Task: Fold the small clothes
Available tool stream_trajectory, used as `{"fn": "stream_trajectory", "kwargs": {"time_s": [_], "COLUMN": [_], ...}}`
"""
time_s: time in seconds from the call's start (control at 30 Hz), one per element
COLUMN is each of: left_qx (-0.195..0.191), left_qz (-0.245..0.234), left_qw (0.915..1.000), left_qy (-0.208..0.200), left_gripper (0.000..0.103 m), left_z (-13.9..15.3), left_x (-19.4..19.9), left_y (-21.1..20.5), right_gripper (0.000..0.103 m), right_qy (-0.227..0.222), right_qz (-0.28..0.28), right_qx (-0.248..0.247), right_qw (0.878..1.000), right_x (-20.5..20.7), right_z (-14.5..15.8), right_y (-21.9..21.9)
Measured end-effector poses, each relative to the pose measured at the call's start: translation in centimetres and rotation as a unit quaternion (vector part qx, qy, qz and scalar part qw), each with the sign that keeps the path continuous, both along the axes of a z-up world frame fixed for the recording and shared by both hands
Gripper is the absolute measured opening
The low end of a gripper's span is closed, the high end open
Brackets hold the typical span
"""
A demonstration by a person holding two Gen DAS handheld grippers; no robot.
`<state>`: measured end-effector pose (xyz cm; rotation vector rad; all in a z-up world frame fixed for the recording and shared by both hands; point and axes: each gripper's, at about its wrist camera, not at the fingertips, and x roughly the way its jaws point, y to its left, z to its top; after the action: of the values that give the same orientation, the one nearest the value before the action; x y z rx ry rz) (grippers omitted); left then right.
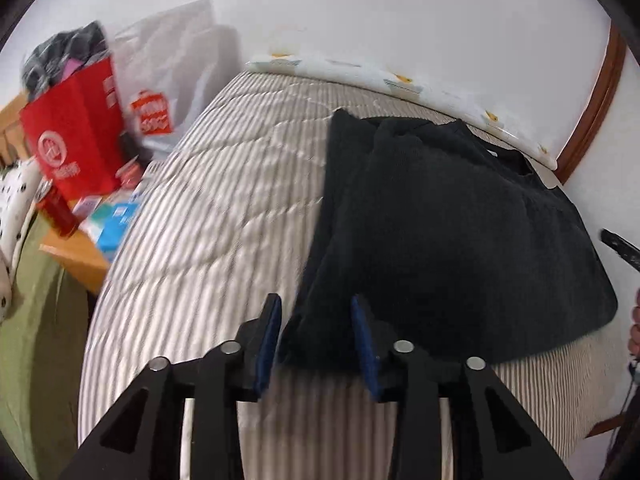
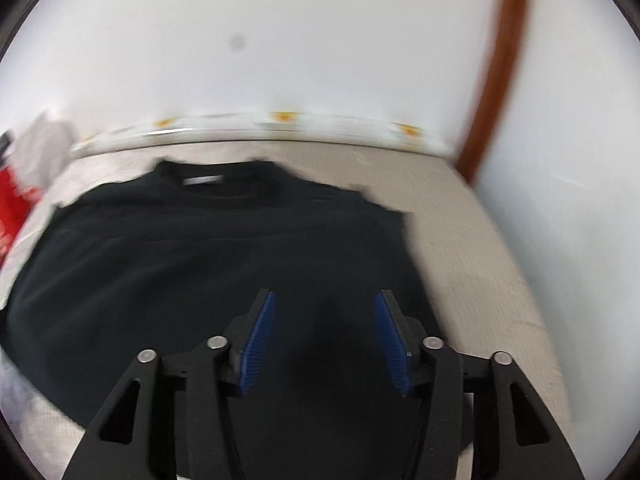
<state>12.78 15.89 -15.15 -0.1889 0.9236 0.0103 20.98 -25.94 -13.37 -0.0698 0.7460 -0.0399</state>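
A black top (image 1: pixel 440 220) lies spread on the striped bed (image 1: pixel 220 200), its left side folded over toward the middle. In the right wrist view the black top (image 2: pixel 200 260) shows its collar and a white label (image 2: pixel 202 180) at the far end. My left gripper (image 1: pixel 316 308) is open at the top's near left corner; a bit of that corner lies between the blue pads (image 1: pixel 272 332) without being pressed. My right gripper (image 2: pixel 326 304) hovers open over the near part of the top, nothing pinched between its pads (image 2: pixel 258 340).
Left of the bed, a wooden table (image 1: pixel 80 256) carries a red bag (image 1: pixel 76 136), a white plastic bag (image 1: pixel 176 64) and small boxes. A patterned white strip (image 1: pixel 360 72) edges the bed at the wall. A brown door frame (image 1: pixel 596 100) stands right. A hand (image 1: pixel 634 328) shows at the right edge.
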Motion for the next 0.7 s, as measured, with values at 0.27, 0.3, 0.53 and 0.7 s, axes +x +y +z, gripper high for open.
{"fn": "stream_trajectory", "kwargs": {"time_s": [0.27, 0.3, 0.53, 0.7], "left_qx": [-0.008, -0.013, -0.012, -0.032], "left_qz": [0.004, 0.004, -0.016, -0.026], "left_qw": [0.9999, 0.9999, 0.9998, 0.9991], "left_qy": [0.006, 0.005, -0.006, -0.006], "left_gripper": [0.048, 0.052, 0.061, 0.061], "left_z": [-0.8, -0.8, -1.1, -1.4], "left_x": [-4.8, -5.0, -6.2, -6.1], "left_y": [3.1, 3.5, 5.0, 5.9], "right_gripper": [0.055, 0.055, 0.055, 0.059], "right_qy": [0.026, 0.025, -0.002, 0.008], "right_qz": [0.167, 0.184, 0.247, 0.304], "right_qx": [-0.016, -0.027, -0.084, -0.095], "right_qw": [0.985, 0.982, 0.965, 0.948], "right_x": [-3.1, -3.8, -8.8, -10.1], "right_z": [-3.5, -3.9, -3.5, -4.1], "right_y": [17.6, 19.3, 26.2, 30.0]}}
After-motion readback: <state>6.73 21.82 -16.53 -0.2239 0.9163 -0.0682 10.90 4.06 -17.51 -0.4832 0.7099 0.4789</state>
